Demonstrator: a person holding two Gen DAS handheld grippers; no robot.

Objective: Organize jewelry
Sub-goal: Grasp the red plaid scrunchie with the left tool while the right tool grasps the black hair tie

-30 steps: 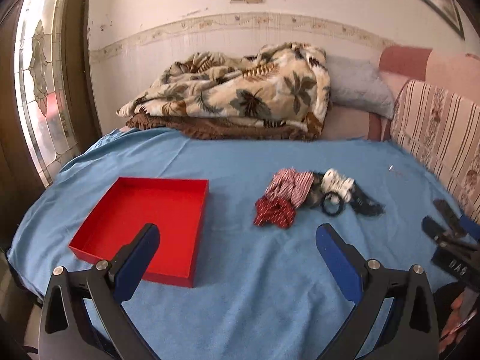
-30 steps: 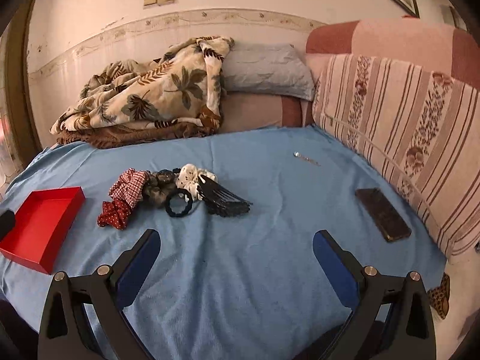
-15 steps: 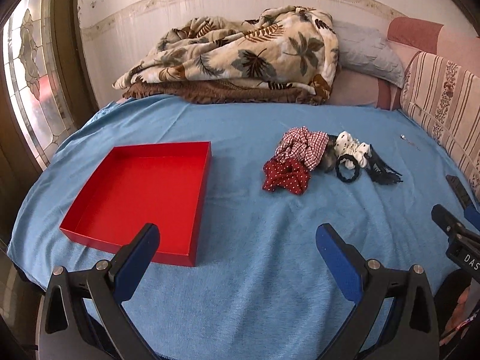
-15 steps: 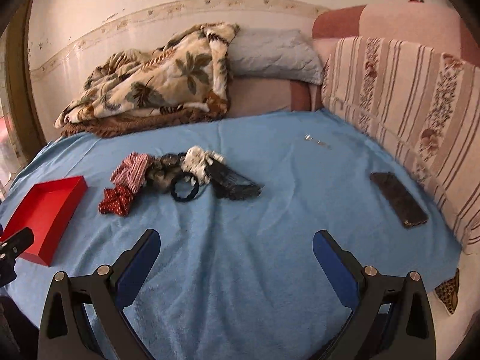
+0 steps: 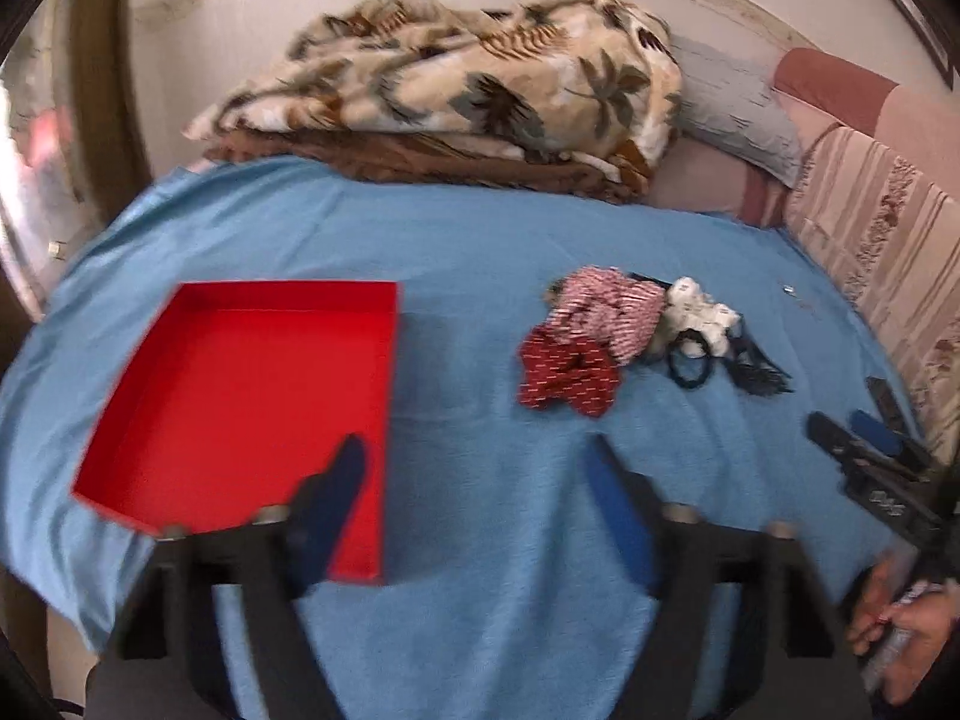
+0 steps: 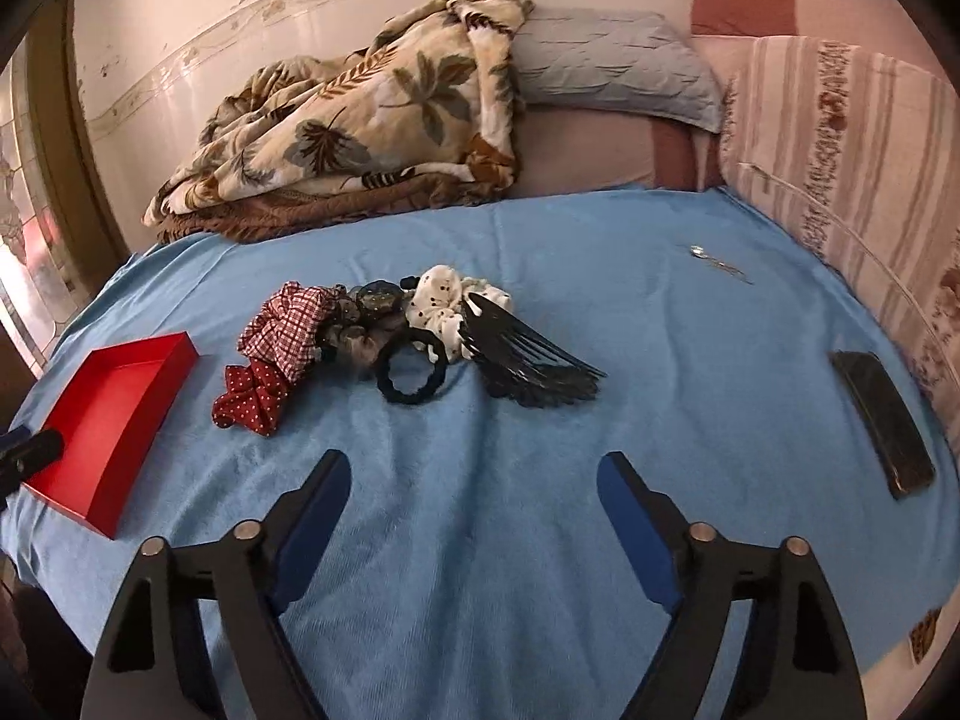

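Centrally, the blue bedsheet (image 6: 480,510) fills both views. Red tray (image 5: 240,396), left, partly masked by the blurred left gripper (image 5: 474,468). Hair accessory pile (image 6: 408,336), centre, overlapping, indistinct. Right gripper (image 6: 474,480) likewise empty; both pairs of jaws have just been closing.

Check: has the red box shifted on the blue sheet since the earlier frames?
No. The red box keeps its place against the hair-accessory pile and the blue sheet's left edge; it only looks larger and lower because the camera has closed in.
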